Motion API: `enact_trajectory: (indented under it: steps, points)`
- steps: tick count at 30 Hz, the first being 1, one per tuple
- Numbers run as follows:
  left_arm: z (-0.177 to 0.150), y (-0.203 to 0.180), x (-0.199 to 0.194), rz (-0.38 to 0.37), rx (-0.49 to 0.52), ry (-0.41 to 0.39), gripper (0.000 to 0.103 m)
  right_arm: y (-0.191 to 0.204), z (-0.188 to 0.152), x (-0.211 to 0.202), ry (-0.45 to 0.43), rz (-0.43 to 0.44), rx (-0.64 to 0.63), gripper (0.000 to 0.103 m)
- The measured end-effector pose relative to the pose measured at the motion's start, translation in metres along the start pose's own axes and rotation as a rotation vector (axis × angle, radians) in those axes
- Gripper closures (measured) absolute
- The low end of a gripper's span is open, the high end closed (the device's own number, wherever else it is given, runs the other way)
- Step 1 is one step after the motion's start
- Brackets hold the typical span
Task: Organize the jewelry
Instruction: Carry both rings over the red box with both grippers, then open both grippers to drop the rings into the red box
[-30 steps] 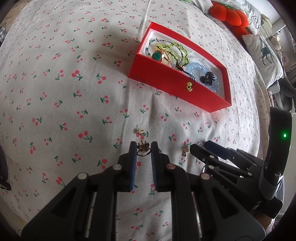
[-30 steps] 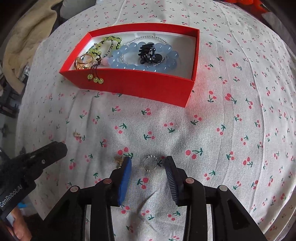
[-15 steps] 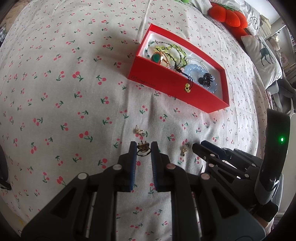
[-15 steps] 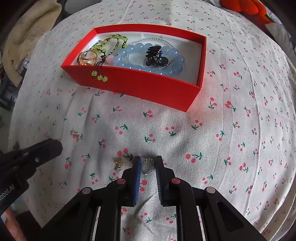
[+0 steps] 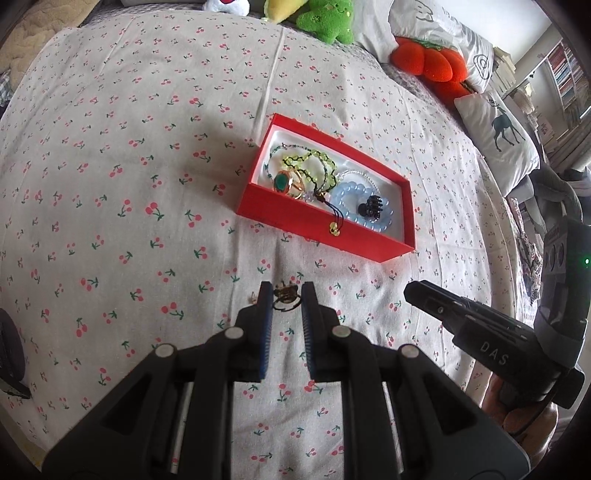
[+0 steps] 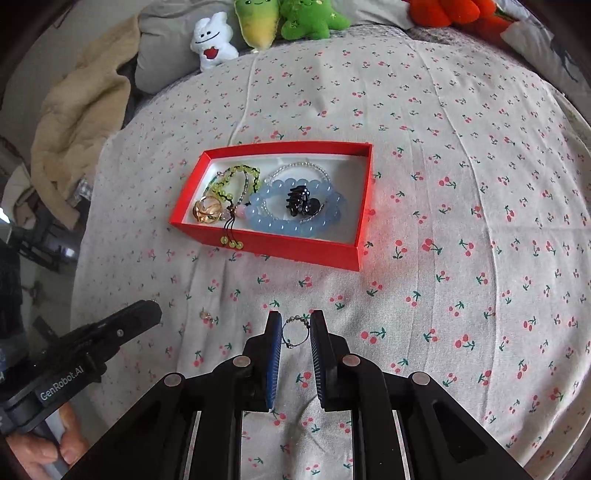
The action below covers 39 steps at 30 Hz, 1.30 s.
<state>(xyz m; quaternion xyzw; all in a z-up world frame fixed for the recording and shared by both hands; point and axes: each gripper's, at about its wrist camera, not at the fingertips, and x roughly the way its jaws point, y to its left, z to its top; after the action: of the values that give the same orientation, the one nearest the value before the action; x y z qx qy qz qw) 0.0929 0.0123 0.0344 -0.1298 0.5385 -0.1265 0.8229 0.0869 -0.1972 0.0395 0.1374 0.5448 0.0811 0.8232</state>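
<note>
I've got the left gripper (image 5: 285, 298) pinching a dark ring (image 5: 284, 295), the right gripper (image 6: 295, 330) nipping a beaded silver ring (image 6: 295, 329), both above the cherry-print bedspread (image 6: 461, 184). Red box (image 6: 280, 246) just ahead, plush toys (image 6: 295, 18) at the headboard.

Left gripper (image 5: 284, 295) and right gripper (image 6: 296, 325) — black frames, blue ribbed pads, silver screws.

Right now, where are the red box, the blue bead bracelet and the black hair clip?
red box (image 6: 295, 248), right wrist view, near wall.
blue bead bracelet (image 6: 275, 225), right wrist view, front beads.
black hair clip (image 6: 301, 201), right wrist view, its middle.
</note>
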Motion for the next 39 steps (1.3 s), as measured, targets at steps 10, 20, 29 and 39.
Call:
enact_trajectory:
  steps: [10, 20, 29, 39]
  points:
    - [0.021, -0.006, 0.006, -0.027, 0.019, -0.165, 0.086, -0.026, 0.026, -0.014, -0.18, 0.077, 0.114, 0.087]
    - [0.053, -0.02, 0.045, 0.037, 0.094, -0.21, 0.086, -0.023, 0.053, 0.016, -0.214, 0.05, 0.046, 0.087]
    - [0.066, -0.016, 0.068, 0.017, 0.062, -0.211, 0.086, -0.019, 0.068, 0.04, -0.205, 0.045, 0.001, 0.087]
    - [0.067, -0.015, 0.065, 0.021, 0.057, -0.19, 0.065, -0.026, 0.07, 0.041, -0.177, 0.085, 0.017, 0.085]
